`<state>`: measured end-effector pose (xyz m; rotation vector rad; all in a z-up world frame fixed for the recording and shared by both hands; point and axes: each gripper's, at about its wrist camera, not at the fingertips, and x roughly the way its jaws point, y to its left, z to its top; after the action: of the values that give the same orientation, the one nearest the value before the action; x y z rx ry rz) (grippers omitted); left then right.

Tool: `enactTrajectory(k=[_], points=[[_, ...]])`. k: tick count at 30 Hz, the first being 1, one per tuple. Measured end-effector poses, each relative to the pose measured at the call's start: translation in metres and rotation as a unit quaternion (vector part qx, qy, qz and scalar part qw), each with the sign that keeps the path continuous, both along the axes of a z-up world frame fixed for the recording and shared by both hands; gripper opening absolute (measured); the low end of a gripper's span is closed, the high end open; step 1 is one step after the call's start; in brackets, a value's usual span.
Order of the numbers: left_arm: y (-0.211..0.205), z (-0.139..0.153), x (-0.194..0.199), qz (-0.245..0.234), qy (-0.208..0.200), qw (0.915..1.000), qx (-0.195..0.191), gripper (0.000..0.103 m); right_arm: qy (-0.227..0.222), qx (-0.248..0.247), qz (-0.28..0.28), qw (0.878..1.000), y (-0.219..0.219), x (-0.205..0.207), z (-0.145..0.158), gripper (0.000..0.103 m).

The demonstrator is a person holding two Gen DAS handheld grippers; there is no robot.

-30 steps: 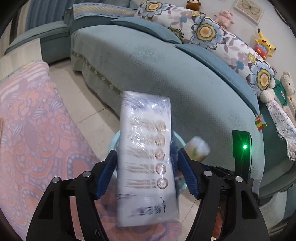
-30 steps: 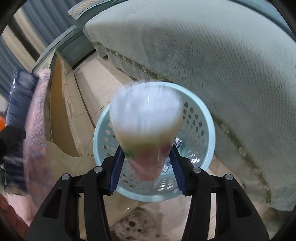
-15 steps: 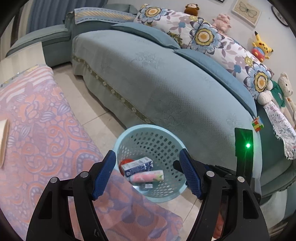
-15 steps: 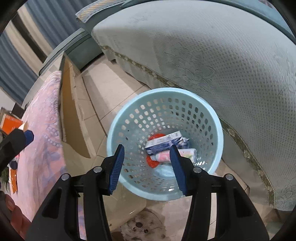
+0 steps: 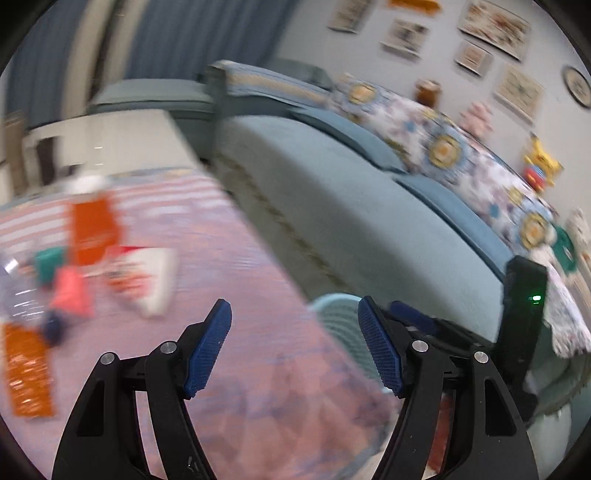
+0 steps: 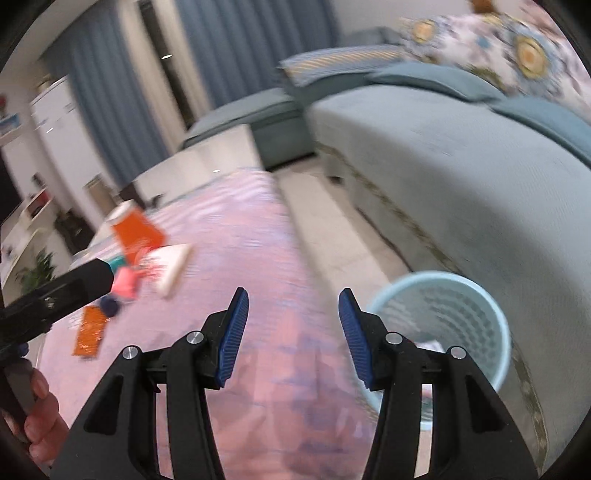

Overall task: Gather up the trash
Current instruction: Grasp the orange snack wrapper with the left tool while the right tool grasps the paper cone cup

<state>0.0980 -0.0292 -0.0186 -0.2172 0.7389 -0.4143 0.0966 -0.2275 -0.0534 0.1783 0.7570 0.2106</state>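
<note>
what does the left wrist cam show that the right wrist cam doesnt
Only the left wrist view shows the framed pictures on the wall and the yellow plush toy on the sofa back.

Only the right wrist view shows the white fridge, the holder's hand and the whole blue basket.

Both show the pink tablecloth, the orange carton among the blurred litter, the teal sofa, and open, empty grippers: left gripper, right gripper.

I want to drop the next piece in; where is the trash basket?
The light blue basket stands on the floor at lower right of the right wrist view, between the pink-clothed table and the sofa.
</note>
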Motion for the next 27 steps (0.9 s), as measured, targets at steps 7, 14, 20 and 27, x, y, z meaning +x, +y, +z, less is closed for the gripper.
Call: enactTrajectory(k=[7,14,20,27], points=[[0.139,-0.015,-0.03,0.163,0.024,0.9853,0.046,0.076,0.0,-0.031,0.073,0.997,0.09,0.032,0.0,0.048],[0.217,-0.059,-0.035,0.234,0.076,0.9687,0.03,0.076,-0.006,-0.047,0.097,0.994,0.147,0.062,-0.017,0.064],[0.225,-0.088,-0.032,0.225,0.09,0.9702,0.017,0.078,0.012,-0.041,0.089,0.995,0.18,0.097,-0.039,0.079],[0.217,-0.098,-0.023,0.229,0.096,0.9659,0.073,0.059,0.067,0.01,0.065,0.996,0.193,0.132,-0.071,0.083]])
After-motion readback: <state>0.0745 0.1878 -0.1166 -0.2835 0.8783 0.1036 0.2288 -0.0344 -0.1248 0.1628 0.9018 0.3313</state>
